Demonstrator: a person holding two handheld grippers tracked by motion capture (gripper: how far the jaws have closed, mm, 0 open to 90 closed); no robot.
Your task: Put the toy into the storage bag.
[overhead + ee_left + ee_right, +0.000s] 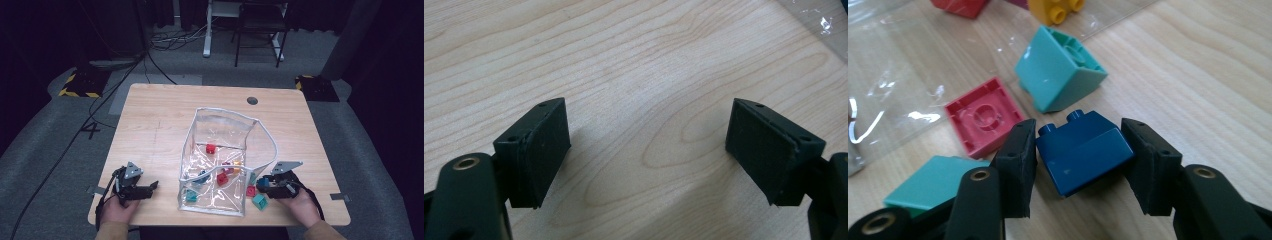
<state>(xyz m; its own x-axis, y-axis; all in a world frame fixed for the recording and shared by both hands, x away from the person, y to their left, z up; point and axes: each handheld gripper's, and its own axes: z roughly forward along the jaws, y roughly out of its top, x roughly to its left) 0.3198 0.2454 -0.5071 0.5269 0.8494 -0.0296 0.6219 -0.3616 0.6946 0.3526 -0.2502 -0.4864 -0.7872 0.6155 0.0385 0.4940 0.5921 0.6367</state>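
A dark room surrounds a pale wooden desk [150,130] with clear grain, and a transparent plastic bag [220,150] stands open on it, soft and crinkled, with a white trim along its mouth. Some small toy bricks lie inside the bag and others on the desk beside its right wall.

The right gripper [1079,155] has its jaws on both sides of a dark blue brick [1083,155], which sits on the desk near the front right edge. The left pad seems to touch the brick; at the right a thin gap may remain, so I judge it is not yet firmly held. To do this well, close on the flat smooth sides, not on the two round studs, and keep the jaws level, because hard glossy plastic slips easily.

Just beyond lie a teal brick [1060,70] tipped on its side and a red brick [983,117] with its hollow underside up.

The left gripper [649,145] rests with jaws wide open over bare wood, holding nothing.
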